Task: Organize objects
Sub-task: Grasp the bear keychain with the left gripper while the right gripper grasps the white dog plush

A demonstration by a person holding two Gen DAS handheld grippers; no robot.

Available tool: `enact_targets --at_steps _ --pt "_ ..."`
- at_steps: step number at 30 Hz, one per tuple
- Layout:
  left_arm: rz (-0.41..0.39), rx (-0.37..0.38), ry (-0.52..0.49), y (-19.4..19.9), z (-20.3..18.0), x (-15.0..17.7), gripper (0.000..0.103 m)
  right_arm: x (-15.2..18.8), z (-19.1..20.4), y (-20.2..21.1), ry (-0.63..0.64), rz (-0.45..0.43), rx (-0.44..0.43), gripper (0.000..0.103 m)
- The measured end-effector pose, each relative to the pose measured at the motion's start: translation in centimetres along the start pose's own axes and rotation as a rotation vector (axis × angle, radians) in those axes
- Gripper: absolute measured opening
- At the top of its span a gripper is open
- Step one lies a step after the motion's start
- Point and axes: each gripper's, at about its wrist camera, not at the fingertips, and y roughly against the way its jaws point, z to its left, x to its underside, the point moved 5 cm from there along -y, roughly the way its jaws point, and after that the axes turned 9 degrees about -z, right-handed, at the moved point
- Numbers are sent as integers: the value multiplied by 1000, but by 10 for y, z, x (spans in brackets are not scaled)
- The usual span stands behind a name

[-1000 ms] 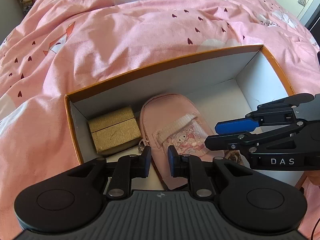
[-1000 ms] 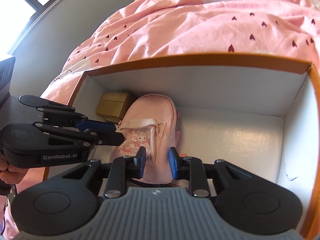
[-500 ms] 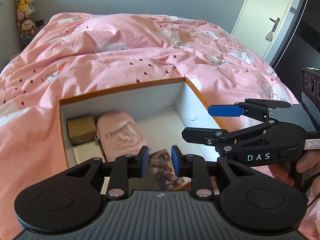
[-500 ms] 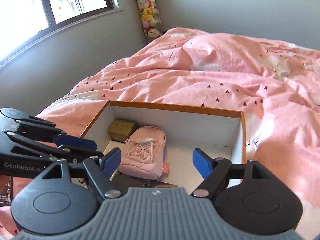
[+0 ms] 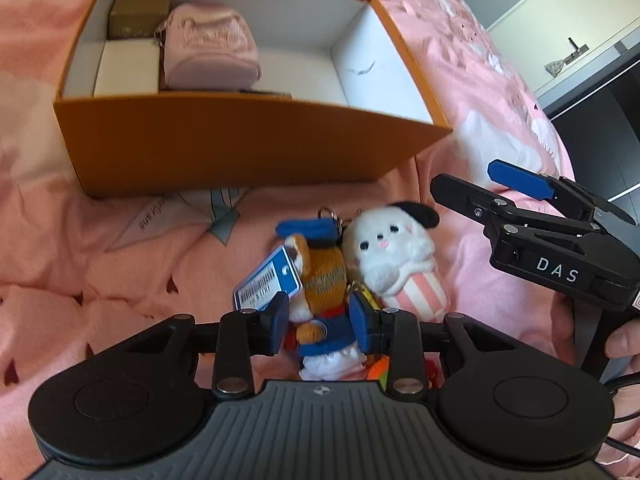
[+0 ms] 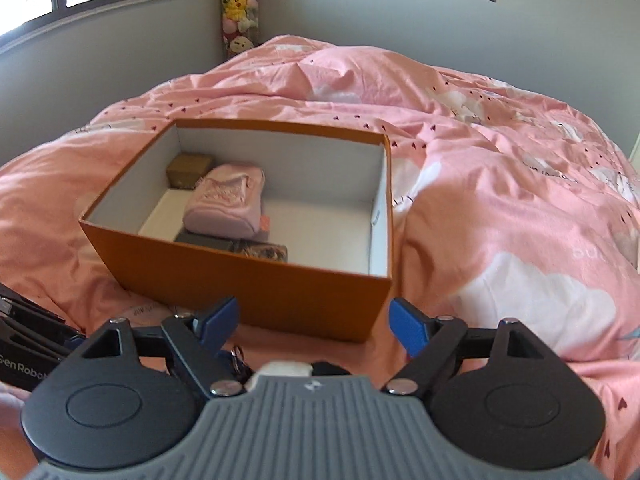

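An orange box (image 5: 240,140) with a white inside sits on the pink bed; it also shows in the right wrist view (image 6: 248,284). Inside lie a pink pouch (image 5: 208,52), a gold box (image 5: 136,20) and a white box (image 5: 126,66). In front of the box lie a brown plush toy in blue clothes (image 5: 324,292) with a blue tag (image 5: 268,280) and a white dog plush (image 5: 396,256). My left gripper (image 5: 320,318) is open with its fingers on either side of the brown plush. My right gripper (image 6: 314,322) is wide open and empty, hovering right of the plushes (image 5: 520,188).
The pink duvet (image 6: 500,168) is rumpled all around the box. A dark flat item (image 6: 260,250) lies at the box's near inside wall. A stack of plush toys (image 6: 240,12) hangs in the room's corner. A door (image 5: 572,40) stands at the right.
Both grippers have pulled back out of the box to its near side. The left gripper has lowered over the brown plush and opened wider. The right gripper has opened wide.
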Motion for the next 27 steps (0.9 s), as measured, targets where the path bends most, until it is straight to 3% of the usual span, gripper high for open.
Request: enact_targets --at_steps 7,12,27 --pt "42 20 40 -15 0 15 56 33 -8 5 0 103 59 83" --pt "61 51 107 -27 6 24 58 43 -15 6 -47 152 39 83" --pt "25 7 171 -53 9 22 62 57 -17 -20 -144 264 -55 76"
